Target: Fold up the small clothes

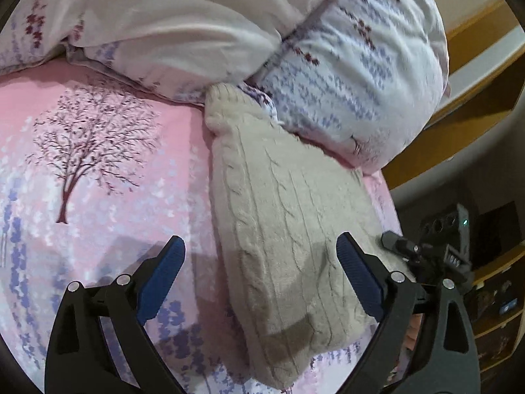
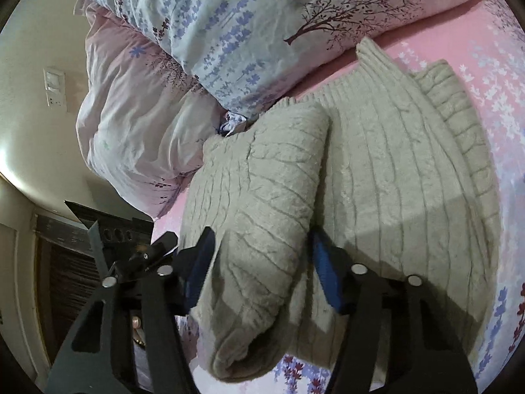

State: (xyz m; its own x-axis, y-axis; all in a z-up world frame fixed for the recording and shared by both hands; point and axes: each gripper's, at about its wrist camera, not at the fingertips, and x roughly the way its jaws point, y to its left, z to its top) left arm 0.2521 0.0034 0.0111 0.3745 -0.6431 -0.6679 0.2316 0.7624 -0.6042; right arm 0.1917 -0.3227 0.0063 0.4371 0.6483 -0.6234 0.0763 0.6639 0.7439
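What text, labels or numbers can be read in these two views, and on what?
None legible.
The other gripper's small display, left wrist view: pale marks, too blurred to read.
Small blue-lit panel on the shelf at right: too small to read.
Wall switch plate, right wrist view: no visible lettering.
Knit sweater, bedsheet and duvet: patterns only, no words.
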